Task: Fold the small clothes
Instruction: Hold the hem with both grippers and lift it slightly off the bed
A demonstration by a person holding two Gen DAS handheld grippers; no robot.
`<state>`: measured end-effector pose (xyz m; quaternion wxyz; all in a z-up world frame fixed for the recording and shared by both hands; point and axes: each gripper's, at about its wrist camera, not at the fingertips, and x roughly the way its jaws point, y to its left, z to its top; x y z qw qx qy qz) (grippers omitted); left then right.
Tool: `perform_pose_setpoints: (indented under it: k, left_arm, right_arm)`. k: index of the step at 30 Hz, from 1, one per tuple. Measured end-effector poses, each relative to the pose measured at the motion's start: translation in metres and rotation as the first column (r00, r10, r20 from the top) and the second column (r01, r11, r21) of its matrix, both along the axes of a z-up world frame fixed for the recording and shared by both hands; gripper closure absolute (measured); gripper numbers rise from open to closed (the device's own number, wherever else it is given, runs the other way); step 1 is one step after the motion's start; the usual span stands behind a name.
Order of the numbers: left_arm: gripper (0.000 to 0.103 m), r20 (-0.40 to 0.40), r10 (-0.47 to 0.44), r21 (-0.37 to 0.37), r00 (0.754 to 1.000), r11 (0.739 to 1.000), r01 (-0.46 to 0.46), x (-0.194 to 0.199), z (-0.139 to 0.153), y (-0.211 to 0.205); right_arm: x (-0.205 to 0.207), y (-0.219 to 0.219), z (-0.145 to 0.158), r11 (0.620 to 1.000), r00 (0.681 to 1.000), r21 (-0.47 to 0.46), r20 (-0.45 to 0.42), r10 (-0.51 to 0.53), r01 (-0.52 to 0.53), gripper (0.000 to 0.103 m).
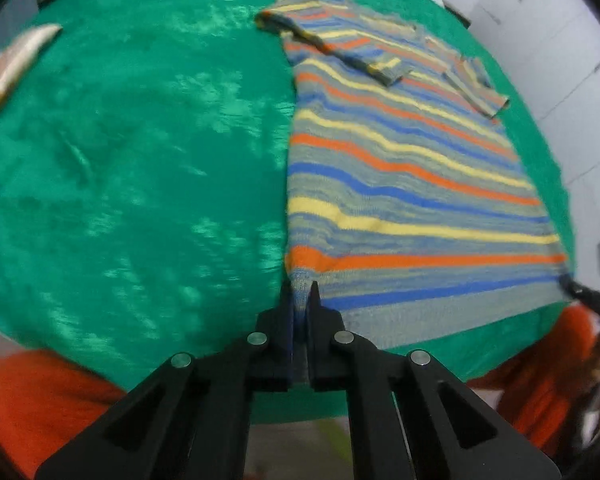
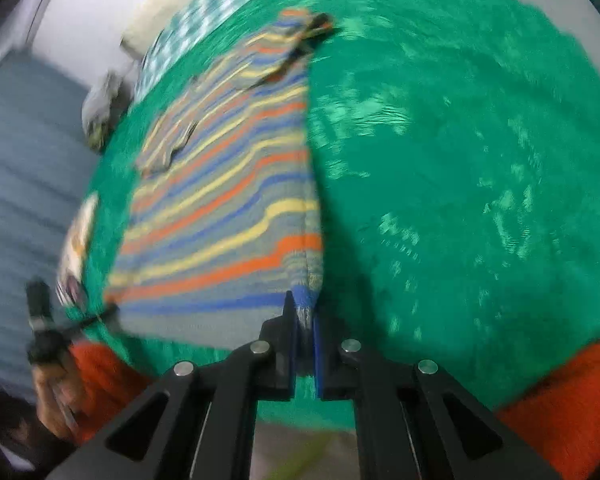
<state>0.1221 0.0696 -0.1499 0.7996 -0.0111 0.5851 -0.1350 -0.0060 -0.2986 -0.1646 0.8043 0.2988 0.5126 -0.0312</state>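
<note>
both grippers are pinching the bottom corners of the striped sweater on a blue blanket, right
Not quite: the blanket is green, not blue, as both wrist views show. The rest holds: the left gripper and right gripper each pinch a bottom corner of the striped sweater.

- green cloth (image 1: 140, 160) covers the work surface, shiny patches
- checkered teal-white fabric (image 2: 188, 28) at far edge
- white-orange item (image 1: 12, 64) at cloth edge, blurred
- orange fabric (image 1: 40, 396) along near edge
</note>
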Motion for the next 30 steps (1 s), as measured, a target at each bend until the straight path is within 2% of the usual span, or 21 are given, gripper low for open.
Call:
perform_pose_setpoints:
  k: [3, 4, 5, 7, 13, 26, 29, 30]
  left_arm:
    - [0.1, -0.049, -0.011, 0.091, 0.999, 0.996, 0.015, 0.003, -0.03, -0.006]
    - [0.1, -0.044, -0.013, 0.104, 0.999, 0.994, 0.018, 0.003, -0.034, -0.01]
    - [0.1, -0.03, -0.013, 0.111, 0.999, 0.994, 0.016, 0.002, -0.036, -0.012]
    - [0.1, -0.015, -0.005, 0.113, 1.0, 0.994, 0.006, 0.001, -0.036, -0.012]
    - [0.1, 0.018, -0.001, 0.139, 1.0, 0.99, -0.002, -0.009, -0.04, -0.024]
    - [0.095, 0.04, -0.003, 0.187, 0.999, 0.982, -0.004, -0.022, -0.041, -0.032]
    - [0.086, 0.036, -0.007, 0.223, 0.999, 0.975, -0.001, -0.027, -0.041, -0.035]
    - [0.08, 0.027, -0.005, 0.247, 1.0, 0.969, -0.002, -0.03, -0.041, -0.036]
  right_arm:
    - [0.009, 0.021, -0.018, 0.994, 0.994, -0.081, -0.092, 0.063, -0.07, 0.097]
    - [0.012, 0.022, -0.035, 0.992, 0.988, -0.101, -0.14, 0.058, -0.073, 0.098]
    - [0.012, 0.021, -0.044, 0.995, 0.988, -0.087, -0.148, 0.045, -0.059, 0.098]
    - [0.01, 0.016, -0.049, 0.998, 0.991, -0.059, -0.134, 0.011, -0.019, 0.098]
    - [0.007, 0.022, -0.047, 0.995, 0.993, -0.097, -0.116, 0.021, -0.033, 0.098]
    - [0.012, 0.037, -0.04, 0.969, 0.989, -0.229, -0.133, 0.067, -0.096, 0.098]
    - [0.011, 0.038, -0.038, 0.965, 0.989, -0.242, -0.132, 0.069, -0.1, 0.097]
    - [0.011, 0.039, -0.037, 0.967, 0.989, -0.235, -0.131, 0.073, -0.102, 0.09]
